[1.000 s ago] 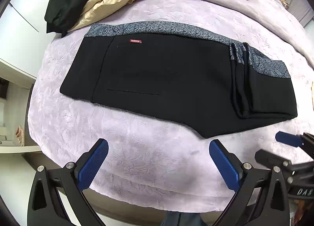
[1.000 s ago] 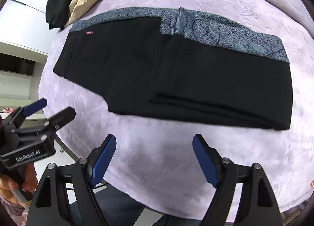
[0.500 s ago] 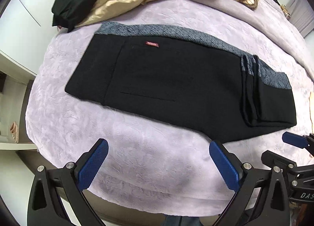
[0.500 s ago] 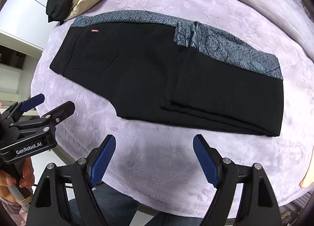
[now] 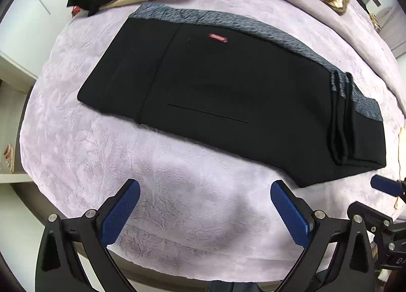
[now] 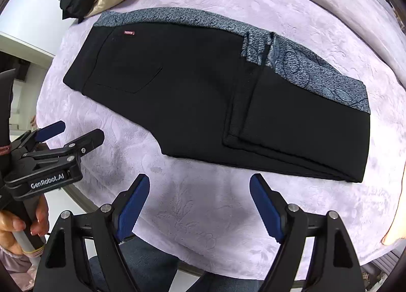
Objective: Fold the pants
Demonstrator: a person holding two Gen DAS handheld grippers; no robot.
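Ahead of both wide-open tongs, left [image 5: 205, 205] and right [image 6: 199, 199], lie the folded pants [image 6: 203, 94], untouched.

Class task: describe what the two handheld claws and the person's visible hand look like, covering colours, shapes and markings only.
Each claw, left and right, has two matte black triangular cut-out fingers with silver pivot screws and ribbed blue pads. In the right wrist view, the left claw's black body bears white "GenRobot.AI" lettering. The bare hand grips a grey handle; a mauve cuff shows below.
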